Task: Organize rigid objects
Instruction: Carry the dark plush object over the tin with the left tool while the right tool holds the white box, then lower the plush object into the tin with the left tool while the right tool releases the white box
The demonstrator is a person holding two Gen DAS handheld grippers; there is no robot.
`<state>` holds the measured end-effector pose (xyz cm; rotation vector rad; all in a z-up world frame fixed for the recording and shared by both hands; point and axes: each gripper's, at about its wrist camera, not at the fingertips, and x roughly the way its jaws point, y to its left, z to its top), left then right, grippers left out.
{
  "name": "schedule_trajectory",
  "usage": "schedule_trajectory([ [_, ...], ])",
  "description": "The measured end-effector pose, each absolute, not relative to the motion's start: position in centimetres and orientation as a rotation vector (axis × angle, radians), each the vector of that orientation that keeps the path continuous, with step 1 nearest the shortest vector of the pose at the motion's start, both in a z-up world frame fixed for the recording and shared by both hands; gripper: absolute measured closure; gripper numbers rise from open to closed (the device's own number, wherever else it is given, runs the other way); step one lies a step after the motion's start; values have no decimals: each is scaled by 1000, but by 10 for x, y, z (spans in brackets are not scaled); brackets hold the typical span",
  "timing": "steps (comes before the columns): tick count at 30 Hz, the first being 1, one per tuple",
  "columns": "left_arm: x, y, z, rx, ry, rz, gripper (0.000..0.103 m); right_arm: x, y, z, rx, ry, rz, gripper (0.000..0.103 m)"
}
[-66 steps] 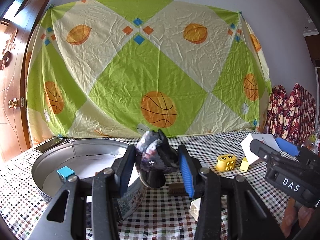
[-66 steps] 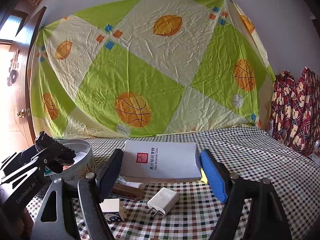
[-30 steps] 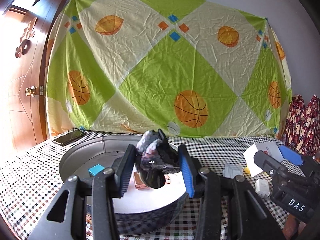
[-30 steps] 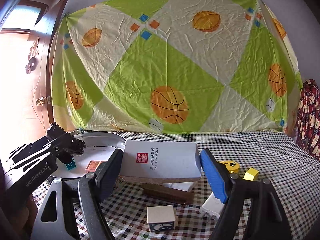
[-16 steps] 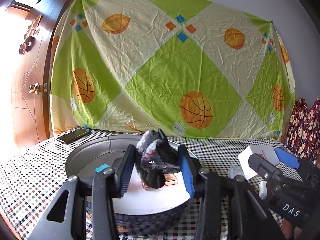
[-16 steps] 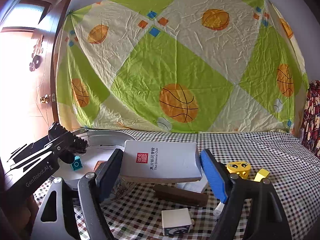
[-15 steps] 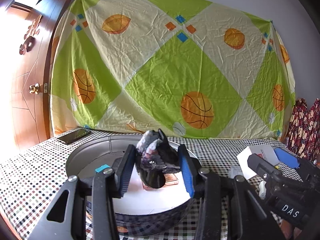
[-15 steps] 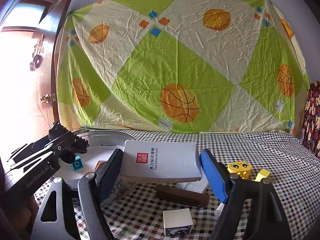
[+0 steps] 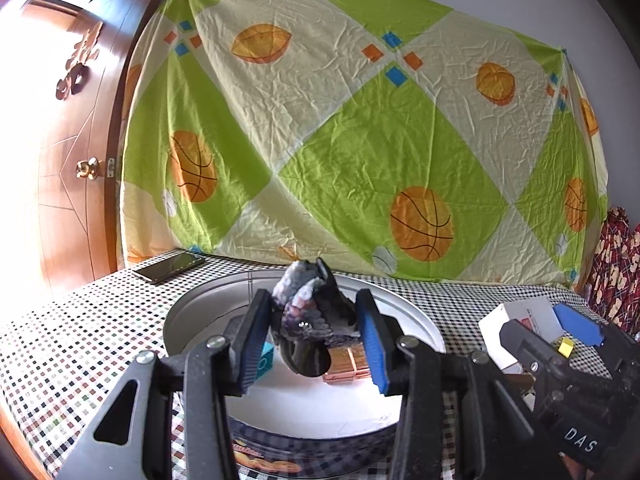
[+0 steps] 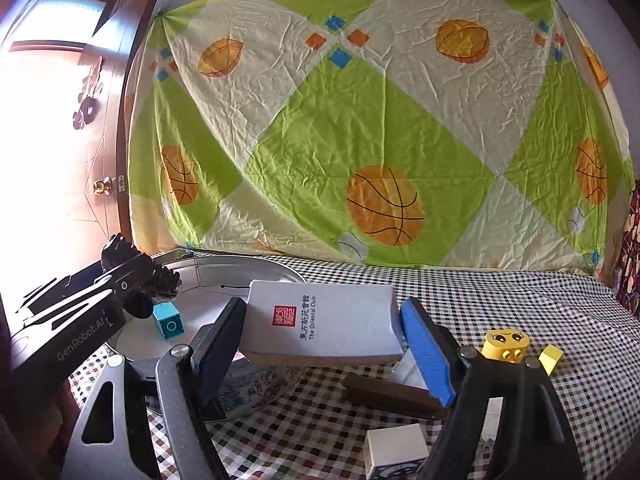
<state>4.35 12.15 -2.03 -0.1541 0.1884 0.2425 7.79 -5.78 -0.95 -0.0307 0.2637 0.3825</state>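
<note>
My left gripper (image 9: 310,338) is shut on a dark grey-and-purple figurine (image 9: 310,312) and holds it above the round metal tin (image 9: 416,320). Inside the tin lie a teal cube (image 9: 264,362) and a copper-coloured block (image 9: 348,364) on a white liner. My right gripper (image 10: 322,344) is shut on a white box (image 10: 320,324) with a red seal and black lettering, just right of the tin (image 10: 240,268). The left gripper (image 10: 132,276) and the teal cube (image 10: 169,320) also show in the right wrist view. The right gripper (image 9: 560,328) appears at the right of the left wrist view.
On the checkered tablecloth (image 10: 540,304) lie a yellow face block (image 10: 505,344), a small yellow piece (image 10: 551,358), a dark brown bar (image 10: 392,394) and a white cube (image 10: 396,454). A phone (image 9: 170,266) lies at the back left. A wooden door (image 9: 60,140) stands left.
Both grippers have shifted a little to the left with their loads. The tin now sits more directly under the figurine, and the white box is closer to the tin's rim.
</note>
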Motion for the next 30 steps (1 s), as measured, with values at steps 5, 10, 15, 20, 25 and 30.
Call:
schedule_trajectory([
  [5, 44, 130, -21, -145, 194, 266, 60, 80, -50, -10, -37, 269, 393, 23],
  [10, 46, 140, -22, -154, 212, 288, 60, 81, -44, -11, -42, 272, 402, 23],
  [15, 45, 144, -23, -152, 213, 295, 60, 82, -40, -10, -46, 273, 409, 23],
  [20, 45, 147, -22, -149, 215, 305, 60, 81, -36, -11, -48, 272, 416, 23],
  [25, 45, 146, -22, -149, 216, 305, 60, 81, -32, -11, -52, 272, 422, 23],
  [30, 47, 149, -22, -140, 226, 319, 60, 81, -26, -12, -60, 273, 434, 23],
])
